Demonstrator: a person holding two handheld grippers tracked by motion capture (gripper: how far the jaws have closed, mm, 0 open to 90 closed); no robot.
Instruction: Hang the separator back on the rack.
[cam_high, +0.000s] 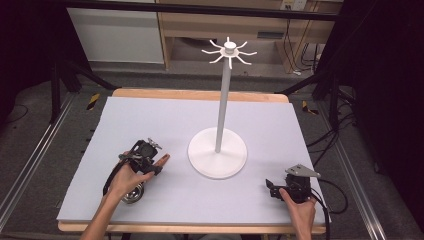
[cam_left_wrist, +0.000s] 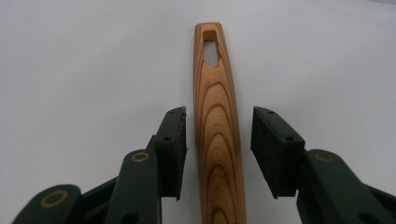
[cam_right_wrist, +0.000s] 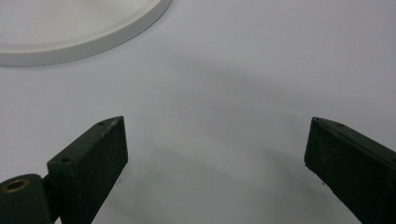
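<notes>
High view: a person's two forearms came in from the bottom edge onto a table covered by a pale sheet (cam_high: 150, 120). The left hand (cam_high: 125, 177) carried the left gripper (cam_high: 159, 161) near the front left of the sheet, angled toward the white stand. Under that hand lay a small round metal bowl part (cam_high: 132, 195), apparently the head of the utensil; its wooden handle (cam_high: 162, 160) tip poked out past the gripper's front end.

Left gripper view: wooden handle (cam_left_wrist: 217, 130) lay lengthwise on the sheet, running up between the two black jaws, with a slotted hanging hole near its far end. Jaws stood partly apart. The left pad sat just beside the handle, with a thin gap or bare contact, hard to tell which; the right pad stood clearly off it. No squeeze on the wood, so nothing was gripped.

High view again: the white stand (cam_high: 217, 150) stood mid-table, with a round flat base, an upright pole and a ring of curved hooks at the top. The right hand (cam_high: 300, 210) rested the right gripper (cam_high: 272, 189) at the front right corner, well apart from the utensil.

Right gripper view: right gripper (cam_right_wrist: 215, 154) had its jaws spread wide over bare sheet, holding nothing. The rim of the stand's base (cam_right_wrist: 116, 30) showed at the upper left.
</notes>
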